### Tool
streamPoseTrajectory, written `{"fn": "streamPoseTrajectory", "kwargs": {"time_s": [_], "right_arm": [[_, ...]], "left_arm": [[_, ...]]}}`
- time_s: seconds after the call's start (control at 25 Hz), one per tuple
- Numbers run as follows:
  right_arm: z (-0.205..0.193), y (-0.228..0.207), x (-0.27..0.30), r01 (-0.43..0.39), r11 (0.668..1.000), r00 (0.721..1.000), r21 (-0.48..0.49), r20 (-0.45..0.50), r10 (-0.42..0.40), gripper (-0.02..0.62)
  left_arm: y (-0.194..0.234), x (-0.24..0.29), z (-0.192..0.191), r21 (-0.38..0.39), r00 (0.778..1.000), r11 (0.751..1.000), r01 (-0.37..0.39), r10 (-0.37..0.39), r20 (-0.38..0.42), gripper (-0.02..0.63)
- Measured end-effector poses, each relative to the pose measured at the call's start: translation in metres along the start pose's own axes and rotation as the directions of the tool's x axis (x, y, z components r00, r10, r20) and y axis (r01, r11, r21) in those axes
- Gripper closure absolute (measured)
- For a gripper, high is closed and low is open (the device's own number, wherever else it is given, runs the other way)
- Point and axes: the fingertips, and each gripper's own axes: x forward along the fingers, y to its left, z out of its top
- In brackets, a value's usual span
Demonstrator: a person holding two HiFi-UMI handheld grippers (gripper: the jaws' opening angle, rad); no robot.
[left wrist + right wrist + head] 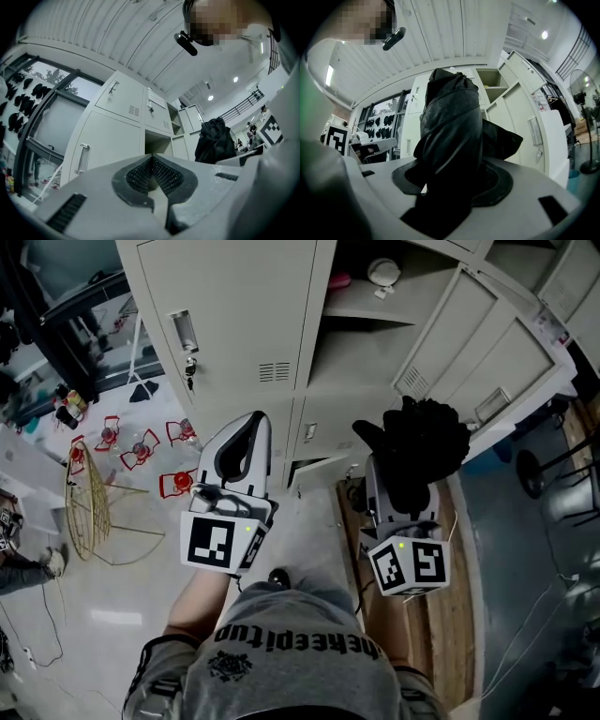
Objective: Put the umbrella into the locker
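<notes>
Clamping the black folded umbrella (417,451) between the jaws of the right gripper (403,502), with the bunched canopy standing upright above them. Holding the left gripper (251,427) just beside it on the left, jaws pressed together at the tips and gripping nothing. Facing the grey locker (281,334) with both tools, and pointing the umbrella toward the open compartment (361,348) while holding it outside and apart from the opening. Showing a shelf higher in the same bay (carrying a white round item (382,271) and a pink one (337,280), neither identifiable). Leaving the mouth of the compartment unobstructed, with its door (469,343) swung out wide on the right, beside the umbrella rather than across it. Presenting a shut door on the left, with a recessed handle (185,331) and keys (189,371) hanging below it. Showing red wire frames (141,451) and a pale wire basket (89,507) on the floor, well apart on the left, and a wooden board (450,615) under the right gripper.
</notes>
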Motion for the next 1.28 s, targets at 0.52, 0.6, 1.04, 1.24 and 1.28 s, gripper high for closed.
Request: {"fn": "streamPoseTrajectory", "kwargs": {"time_s": [0.52, 0.6, 1.04, 1.24, 1.28], "right_arm": [[-0.024, -0.01, 0.034, 0.013, 1.0, 0.997, 0.019, -0.081, -0.012, 0.339], [-0.029, -0.013, 0.044, 0.008, 1.0, 0.995, 0.019, -0.096, -0.006, 0.339], [-0.058, -0.042, 0.114, -0.035, 0.999, 0.981, 0.037, -0.189, 0.042, 0.339], [-0.081, -0.056, 0.144, -0.054, 0.998, 0.966, 0.04, -0.253, 0.062, 0.339], [-0.085, -0.058, 0.149, -0.056, 0.998, 0.962, 0.041, -0.266, 0.065, 0.339]], "left_arm": [[0.017, 0.015, -0.02, -0.008, 1.0, 1.0, -0.015, 0.014, -0.026, 0.601], [0.021, 0.02, -0.022, -0.005, 0.999, 1.0, -0.026, 0.026, -0.023, 0.601], [0.039, 0.056, -0.028, 0.023, 0.996, 0.996, -0.09, 0.09, -0.01, 0.601], [0.046, 0.072, -0.033, 0.035, 0.992, 0.992, -0.122, 0.123, -0.007, 0.601], [0.047, 0.075, -0.034, 0.037, 0.992, 0.991, -0.128, 0.128, -0.008, 0.601]]}}
